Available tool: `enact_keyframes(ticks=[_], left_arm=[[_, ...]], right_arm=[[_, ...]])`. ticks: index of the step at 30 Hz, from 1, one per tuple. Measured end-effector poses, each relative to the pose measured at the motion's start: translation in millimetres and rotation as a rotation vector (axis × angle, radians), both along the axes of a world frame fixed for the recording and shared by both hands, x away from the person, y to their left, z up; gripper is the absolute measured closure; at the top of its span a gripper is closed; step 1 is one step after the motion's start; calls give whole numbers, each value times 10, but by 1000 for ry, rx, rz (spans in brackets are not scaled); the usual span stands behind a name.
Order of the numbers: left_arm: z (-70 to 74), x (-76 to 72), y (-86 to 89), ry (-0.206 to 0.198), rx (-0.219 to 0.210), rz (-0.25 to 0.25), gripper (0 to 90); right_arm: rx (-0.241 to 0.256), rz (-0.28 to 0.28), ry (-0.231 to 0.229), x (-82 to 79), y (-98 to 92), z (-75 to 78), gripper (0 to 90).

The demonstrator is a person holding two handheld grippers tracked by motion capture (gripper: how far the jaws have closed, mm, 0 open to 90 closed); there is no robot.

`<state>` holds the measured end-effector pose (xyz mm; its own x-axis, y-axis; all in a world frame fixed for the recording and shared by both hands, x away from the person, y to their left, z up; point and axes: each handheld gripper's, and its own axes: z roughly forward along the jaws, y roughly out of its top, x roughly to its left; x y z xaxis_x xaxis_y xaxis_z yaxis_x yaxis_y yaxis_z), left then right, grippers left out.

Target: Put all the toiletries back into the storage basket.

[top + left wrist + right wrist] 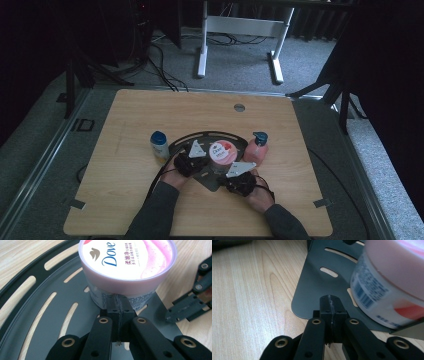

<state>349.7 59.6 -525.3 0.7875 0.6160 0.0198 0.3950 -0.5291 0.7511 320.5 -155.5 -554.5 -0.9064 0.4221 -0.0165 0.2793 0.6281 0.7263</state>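
Two hand-held grippers at a cream tub on a slotted black tray, near edge of a wooden counter.
Left gripper: matte black jaws pressed together on nothing, tips touching the tub's printed side wall. Right gripper: jaws likewise closed and empty, over the tray's rounded near corner, just beside the tub. Tub: round, squat, glossy pale-pink lid with pink swirl, white barcoded wall; stands on the tray toward the counter's near edge, about midway between its sides. Tray: flat dark metal, curved rim, long slots. Blue-capped bottle: left of the tray. Pink pump bottle: right of it. Counter: light wood grain, rounded corners.
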Motion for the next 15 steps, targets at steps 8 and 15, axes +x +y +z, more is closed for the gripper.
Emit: enact_keyframes(ticks=[8, 15], left_arm=[[16, 74, -87, 8, 12, 35, 896], [31, 146, -159, 14, 26, 56, 894]], right_arm=[[5, -5, 5, -1, -2, -3, 900], [12, 2, 19, -11, 17, -5, 900]])
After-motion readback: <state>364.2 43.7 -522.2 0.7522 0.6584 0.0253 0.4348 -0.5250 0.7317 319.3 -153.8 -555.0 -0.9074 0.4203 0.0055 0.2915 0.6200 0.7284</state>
